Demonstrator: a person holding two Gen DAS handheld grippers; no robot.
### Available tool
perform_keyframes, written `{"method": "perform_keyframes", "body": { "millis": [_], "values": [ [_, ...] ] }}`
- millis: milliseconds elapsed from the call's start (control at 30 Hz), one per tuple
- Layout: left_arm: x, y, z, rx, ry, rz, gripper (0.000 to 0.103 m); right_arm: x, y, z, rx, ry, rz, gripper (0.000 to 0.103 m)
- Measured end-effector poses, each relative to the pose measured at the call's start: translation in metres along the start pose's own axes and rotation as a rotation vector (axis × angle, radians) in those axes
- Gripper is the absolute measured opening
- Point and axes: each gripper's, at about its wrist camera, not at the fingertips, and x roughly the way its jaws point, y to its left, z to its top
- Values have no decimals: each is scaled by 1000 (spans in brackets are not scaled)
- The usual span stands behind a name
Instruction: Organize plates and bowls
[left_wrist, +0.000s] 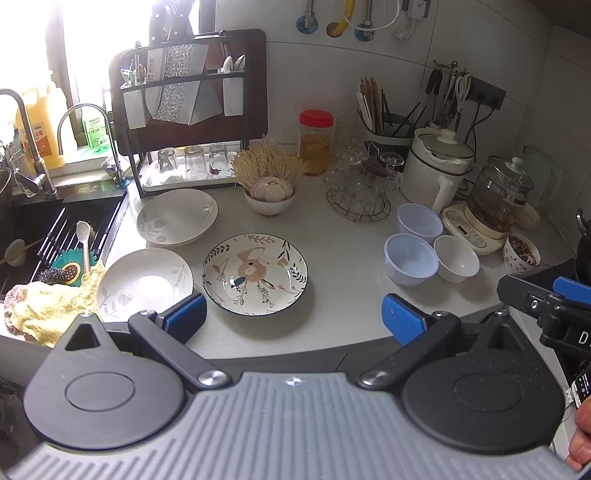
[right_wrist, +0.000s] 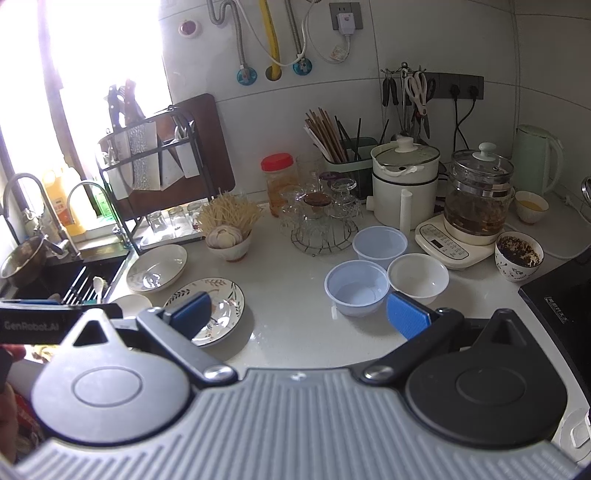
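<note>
Both tools hover at the worktop's front edge, nothing picked up yet, so this reads as the opening approach. The left gripper has its blue pads spread wide and empty, lined up on the flower-patterned plate just beyond them. The right gripper is equally spread and empty, facing the near blue bowl, with the white bowl touching it and a second blue bowl just behind.

My call: plates get stacked on the left, bowls nested on the right. The next move wants a pad slid under a rim and a pinch on the thin edge; the plates are shallow and glossy, so slipping is the risk.

Toward the sink edge, the left view shows the near white plate in full beside a yellow cloth, with another white plate behind. The right view hides most of that near plate, yet it alone shows a small bowl of yellow liquid at the far right corner.
</note>
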Motion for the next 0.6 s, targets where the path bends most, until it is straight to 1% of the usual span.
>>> {"method": "perform_keyframes", "body": {
  "millis": [367,600],
  "values": [
    [0,1,-1,1,-3,-1,102,-1,-1,0,1,4,1,103],
    [0,5,-1,-19,-1,-4,102,0,-3,0,4,4,2,103]
  ]
}}
